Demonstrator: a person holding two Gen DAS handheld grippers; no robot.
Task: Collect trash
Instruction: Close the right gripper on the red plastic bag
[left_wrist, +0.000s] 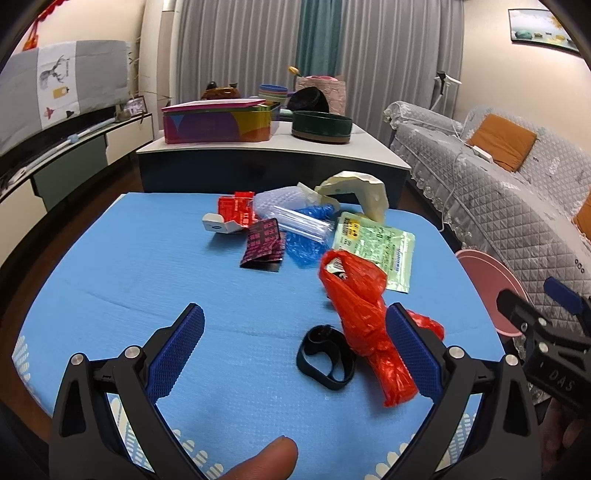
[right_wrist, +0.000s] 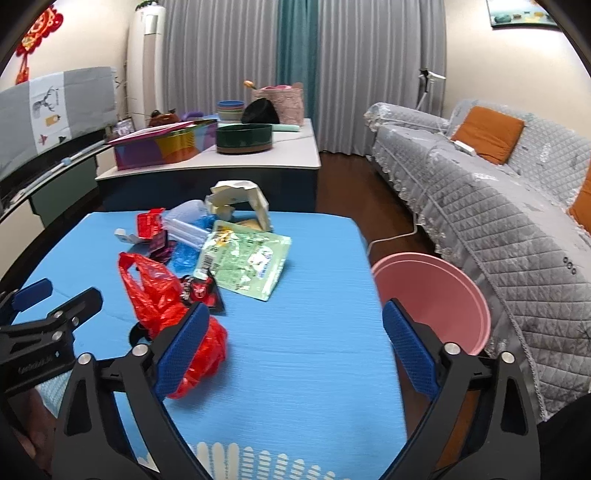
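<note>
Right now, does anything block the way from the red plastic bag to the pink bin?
Nothing visible does. Bare blue mat separates the red plastic bag from the pink bin, which stands beyond the mat's right edge.

I'm looking at a living room: grey pleated curtains (right_wrist: 229, 55) with a teal panel (right_wrist: 297, 48) are covering the far wall. A grey quilted sofa (right_wrist: 498, 206) with orange cushions (right_wrist: 487, 133) is running along the right. A white-topped low table (right_wrist: 236, 162) is sitting mid-room on dark wood floor (right_wrist: 354, 192). A standing air conditioner (right_wrist: 146, 59) is occupying the far-left corner, a covered TV (left_wrist: 62, 88) is sitting on a low cabinet (left_wrist: 66, 162), and cream walls are carrying a framed picture (left_wrist: 541, 27).
</note>
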